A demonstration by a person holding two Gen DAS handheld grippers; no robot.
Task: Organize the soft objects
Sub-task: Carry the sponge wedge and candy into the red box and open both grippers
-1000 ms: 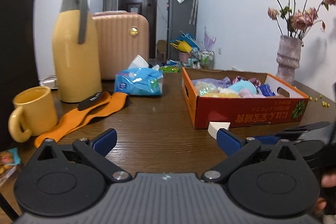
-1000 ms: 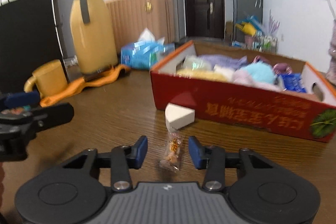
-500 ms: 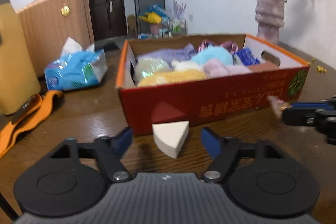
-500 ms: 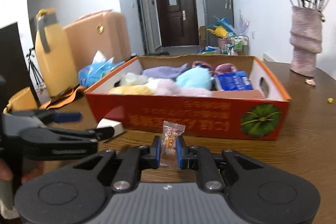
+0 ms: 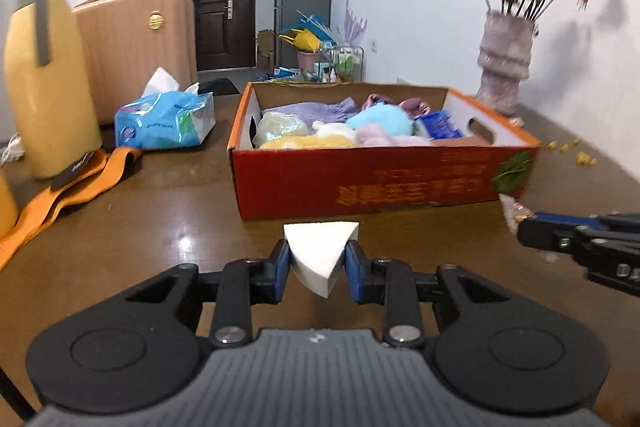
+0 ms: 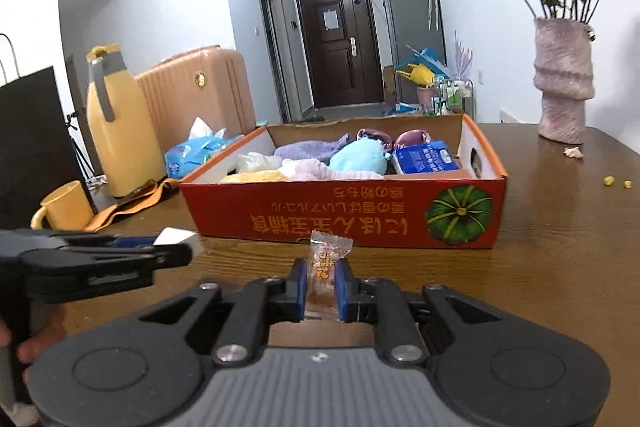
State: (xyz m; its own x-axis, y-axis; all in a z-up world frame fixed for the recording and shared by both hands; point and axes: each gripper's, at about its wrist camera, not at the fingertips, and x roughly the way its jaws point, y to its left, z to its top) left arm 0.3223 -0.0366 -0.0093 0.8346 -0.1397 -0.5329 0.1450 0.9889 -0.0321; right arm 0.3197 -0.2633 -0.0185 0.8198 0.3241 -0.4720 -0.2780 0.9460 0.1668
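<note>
Sponge and candy gripped, box just ahead

We see the left gripper (image 5: 316, 269) with its jaws closing on a white wedge sponge (image 5: 320, 253), blue pads touching both its sides, just in front of the red cardboard box (image 5: 380, 183) on the wooden table (image 5: 160, 219). Our right gripper (image 6: 321, 289) is clenched on a wrapped candy (image 6: 325, 269) (upright between the pads). Box already holds plush soft items (image 6: 360, 155). Yellow jug (image 5: 44, 75) and tissue pack (image 5: 164, 121) sit left of it.
</note>
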